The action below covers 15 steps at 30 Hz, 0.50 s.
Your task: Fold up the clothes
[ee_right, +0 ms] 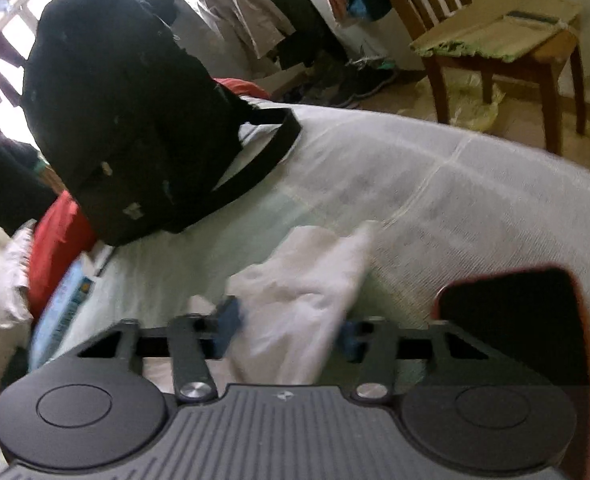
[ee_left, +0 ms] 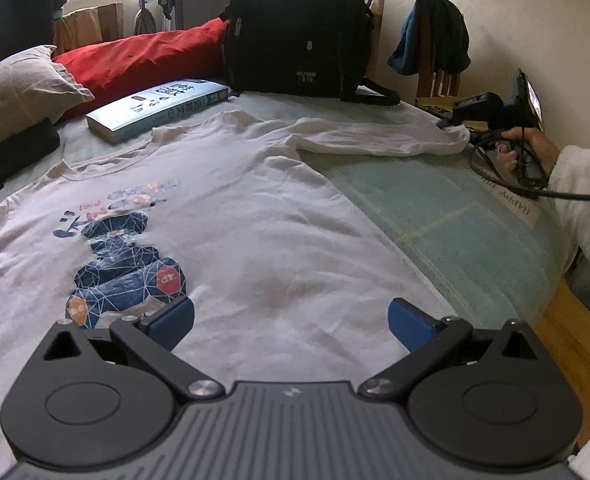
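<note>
A white long-sleeved T-shirt (ee_left: 231, 216) with a blue and orange print lies face up on the bed. Its sleeve (ee_left: 375, 136) stretches out to the right. My left gripper (ee_left: 291, 320) is open just above the shirt's lower hem, with nothing between its blue pads. My right gripper (ee_left: 451, 126) is at the cuff of that sleeve. In the right wrist view the white cuff (ee_right: 295, 300) lies between the blue pads of my right gripper (ee_right: 291, 332), which stand apart; that view is blurred.
A black backpack (ee_left: 295, 28) stands at the back of the bed, with a book (ee_left: 159, 110), a red pillow (ee_left: 143, 60) and a grey pillow (ee_left: 19, 92) to its left. A dark phone (ee_right: 511, 320) lies beside the right gripper. A wooden chair (ee_right: 503, 44) stands beyond the bed.
</note>
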Each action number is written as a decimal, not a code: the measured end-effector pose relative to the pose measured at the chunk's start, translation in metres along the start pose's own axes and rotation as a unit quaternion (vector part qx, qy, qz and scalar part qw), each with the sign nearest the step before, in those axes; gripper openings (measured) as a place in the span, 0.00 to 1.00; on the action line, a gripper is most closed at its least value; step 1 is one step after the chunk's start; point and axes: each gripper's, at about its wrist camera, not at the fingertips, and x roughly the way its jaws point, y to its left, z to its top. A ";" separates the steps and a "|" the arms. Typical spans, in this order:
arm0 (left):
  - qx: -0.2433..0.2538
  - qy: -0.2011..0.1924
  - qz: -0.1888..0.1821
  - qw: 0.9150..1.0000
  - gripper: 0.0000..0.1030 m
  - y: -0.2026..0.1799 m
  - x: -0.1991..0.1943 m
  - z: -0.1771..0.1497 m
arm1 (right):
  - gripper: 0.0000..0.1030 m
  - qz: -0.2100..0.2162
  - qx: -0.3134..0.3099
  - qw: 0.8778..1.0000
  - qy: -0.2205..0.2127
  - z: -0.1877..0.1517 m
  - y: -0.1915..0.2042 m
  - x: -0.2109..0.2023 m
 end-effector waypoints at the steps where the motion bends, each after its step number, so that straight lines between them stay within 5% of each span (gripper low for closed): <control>1: -0.001 0.000 0.000 1.000 0.99 0.000 -0.001 0.000 | 0.10 -0.008 -0.009 1.000 -0.006 -0.001 0.002 -0.005; 10: 0.001 -0.007 -0.013 1.000 0.99 -0.003 -0.007 -0.001 | 0.11 -0.081 -0.099 0.989 -0.078 -0.012 0.015 -0.071; 15: 0.002 -0.016 -0.016 1.000 0.99 -0.004 -0.014 -0.002 | 0.30 -0.144 -0.087 0.983 -0.071 -0.009 0.003 -0.084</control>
